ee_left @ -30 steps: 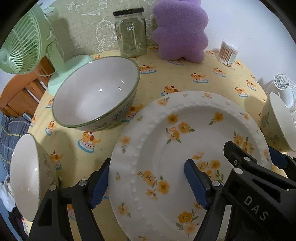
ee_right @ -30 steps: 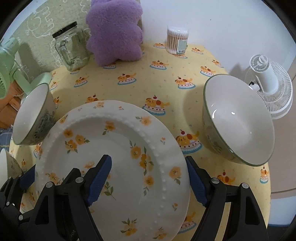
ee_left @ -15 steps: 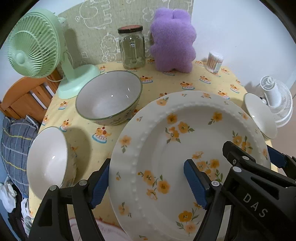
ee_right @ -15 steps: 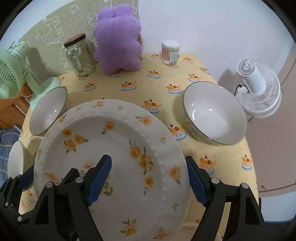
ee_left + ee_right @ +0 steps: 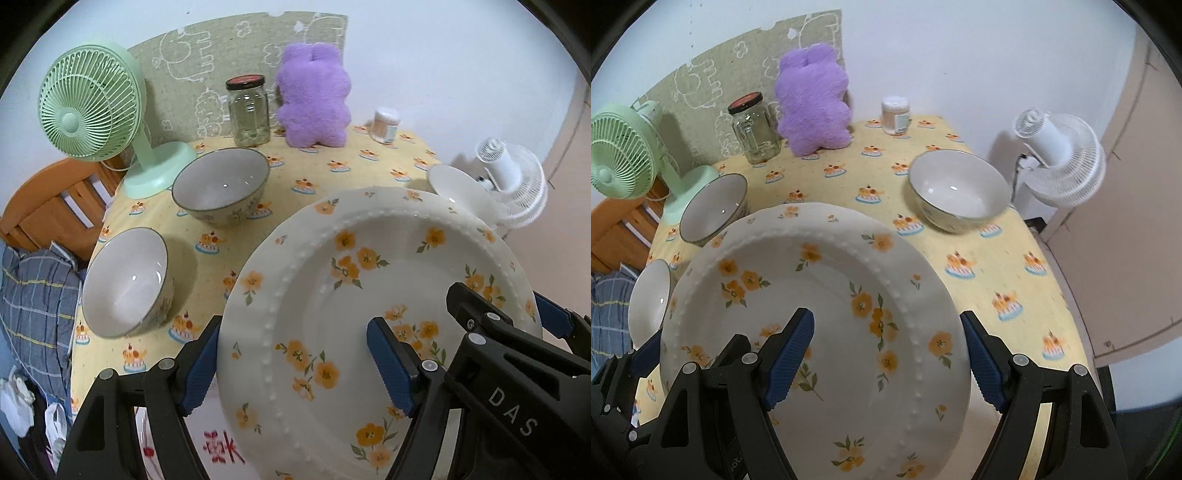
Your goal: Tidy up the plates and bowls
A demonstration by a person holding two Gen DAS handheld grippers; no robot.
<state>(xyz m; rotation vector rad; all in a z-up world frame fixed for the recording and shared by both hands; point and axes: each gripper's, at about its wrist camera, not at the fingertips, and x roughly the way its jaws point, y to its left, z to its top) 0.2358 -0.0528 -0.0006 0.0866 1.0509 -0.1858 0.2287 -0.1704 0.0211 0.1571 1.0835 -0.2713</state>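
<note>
Floral plate (image 5: 373,295) rising clear of yellow tablecloth (image 5: 325,173), which is shrinking since earlier frame; floor edge now showing below. Left gripper (image 5: 295,365) clamping plate rim at its 9 o'clock, right gripper (image 5: 886,358) clamping rim at 3 o'clock, both unchanged. Three bowls staying on cloth: near bowl (image 5: 125,284) at 9 o'clock, middle bowl (image 5: 221,184) at 11, right bowl (image 5: 956,192) at 2.
</note>
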